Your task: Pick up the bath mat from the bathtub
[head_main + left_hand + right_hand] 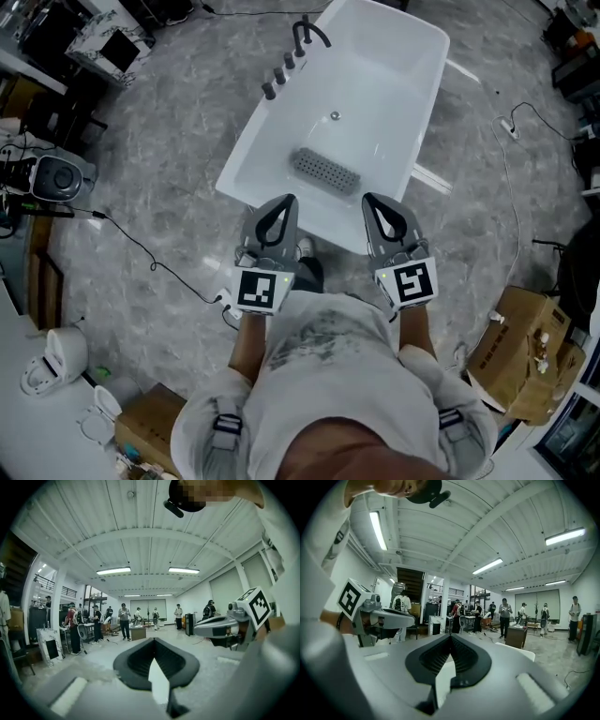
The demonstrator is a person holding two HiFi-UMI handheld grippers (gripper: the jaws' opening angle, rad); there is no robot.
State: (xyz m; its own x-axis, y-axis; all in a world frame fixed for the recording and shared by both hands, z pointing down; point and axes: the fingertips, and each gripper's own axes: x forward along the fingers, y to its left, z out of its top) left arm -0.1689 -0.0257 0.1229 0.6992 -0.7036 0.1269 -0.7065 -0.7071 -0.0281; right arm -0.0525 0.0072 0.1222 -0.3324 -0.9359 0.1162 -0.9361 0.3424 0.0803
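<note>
Shirt front (328, 375) first, since that's what fills the bottom of the head view, with both my forearms poking out of it toward the middle of the frame. My left gripper (284, 202) and right gripper (373, 201) sit side by side at centre, pointing up-frame at the white bathtub (246, 161). Both have their jaws closed tip to tip with nothing in them; each gripper view shows the dark pads meeting at a point, left (153, 640) and right (450, 637).

Now for the bath mat (325, 171). It's the grey holey strip lying flat on the tub floor at the near end, lower than the drain in frame. It shows just above and between my two gripper tips, and neither one is touching it. Over at the tub's far upper-left rim is the black faucet (306, 36).
</note>
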